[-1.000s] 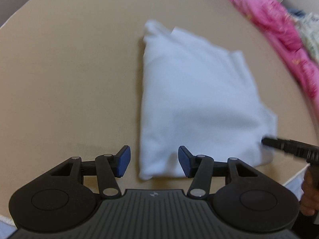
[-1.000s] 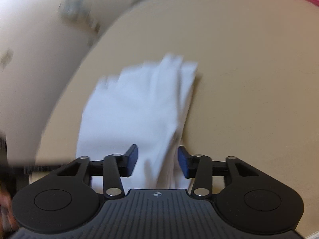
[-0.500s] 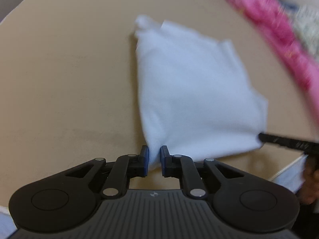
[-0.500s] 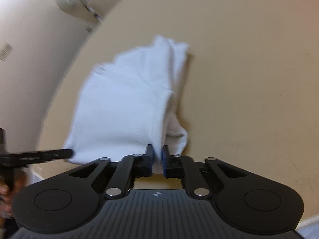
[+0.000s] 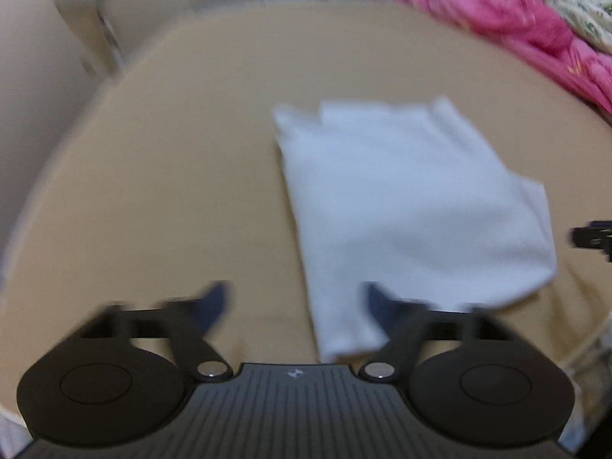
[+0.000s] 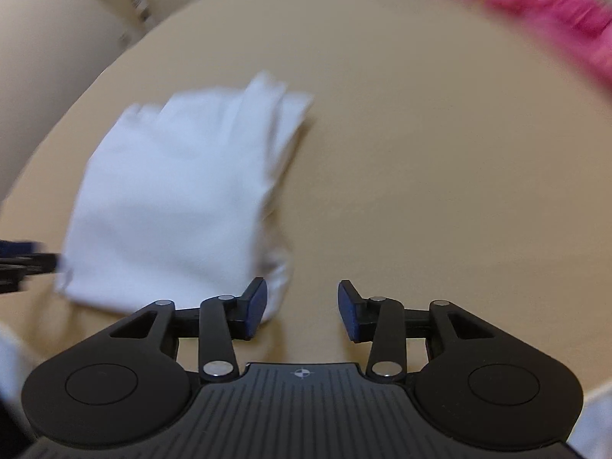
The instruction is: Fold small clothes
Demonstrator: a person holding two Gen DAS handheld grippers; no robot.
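Half a second earlier both grippers were clamped on the near edge of the white garment (image 5: 413, 206); both have since released it. The left gripper (image 5: 296, 308) now has its jaws spread wide and holds nothing; its right finger overlaps the near edge of the cloth in the view, and whether it touches the fabric cannot be told because of motion blur. The right gripper (image 6: 302, 310) is likewise wide open and empty, its left pad (image 6: 255, 308) just beside the near right corner of the garment (image 6: 179, 206). The garment lies folded into a roughly rectangular stack, flat on the tan tabletop (image 5: 172, 191), toward the near edge of the surface, and the far end shows several layered edges. Compared with the earlier frame, the near edge has been let down onto the table instead of being pinched between the pads. In each wrist view the tip of the opposite gripper appears at the frame edge, beside the garment. The tabletop is plain tan. A heap of pink fabric (image 5: 535, 34) lies along its far right side, with a pale floral-print cloth (image 5: 585, 4) behind it. A cream wall (image 5: 34, 76) stands to the left.
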